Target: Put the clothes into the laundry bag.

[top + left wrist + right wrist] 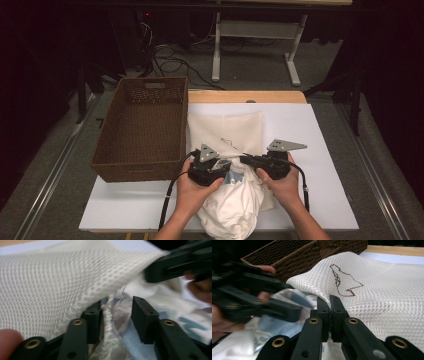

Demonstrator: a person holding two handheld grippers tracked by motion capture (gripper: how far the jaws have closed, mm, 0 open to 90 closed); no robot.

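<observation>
Mesh bag (227, 131) lies on the white desk (320, 150) beside the brown basket (142, 127) in the high view, its long axis running away from the person, mouth toward both claws over a white garment (232, 207). In the left gripper view, the left claw (117, 308) stands spread around loose fabric. In the right gripper view, the right claw (329, 306) is pressed together, pinching the bag's edge.

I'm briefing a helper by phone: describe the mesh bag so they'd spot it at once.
On the white table top, look just right of the brown woven basket. The mesh bag lies flat there, its near edge at the two tools. Its cream honeycomb netting with a small dark stitched outline sets it apart from the smooth white garment bunched nearer the person.
</observation>
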